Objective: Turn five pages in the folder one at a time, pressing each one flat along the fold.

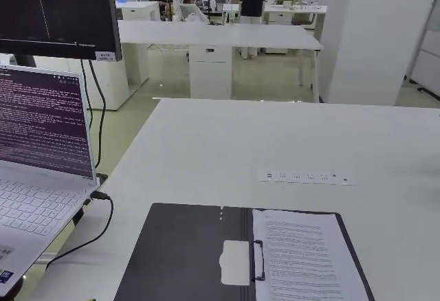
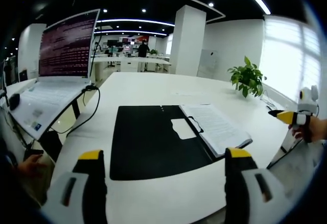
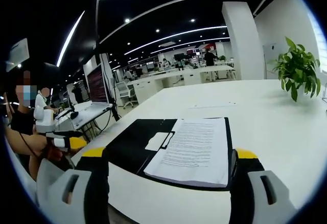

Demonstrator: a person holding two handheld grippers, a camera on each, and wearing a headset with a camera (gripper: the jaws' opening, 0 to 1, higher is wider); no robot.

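Open black clip folder (image 1: 185,253) lies flat on the white table (image 1: 275,143), silver laptop (image 1: 34,177) left of it, printed white pages (image 1: 302,256) on its right half; left gripper (image 2: 164,154) and right gripper (image 3: 169,153) hover before its near edge. Both claws gape apart, empty.

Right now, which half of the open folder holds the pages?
The right half: the white page stack lies there, while the left half shows black cover.

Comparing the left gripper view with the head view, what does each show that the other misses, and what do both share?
Left gripper view adds the left gripper, jaws wide apart and empty, and a potted plant. Head view adds a dark monitor above the laptop and a socket strip beyond the folder. Shared: the open black folder, its clipped pages on the right half, and the laptop.
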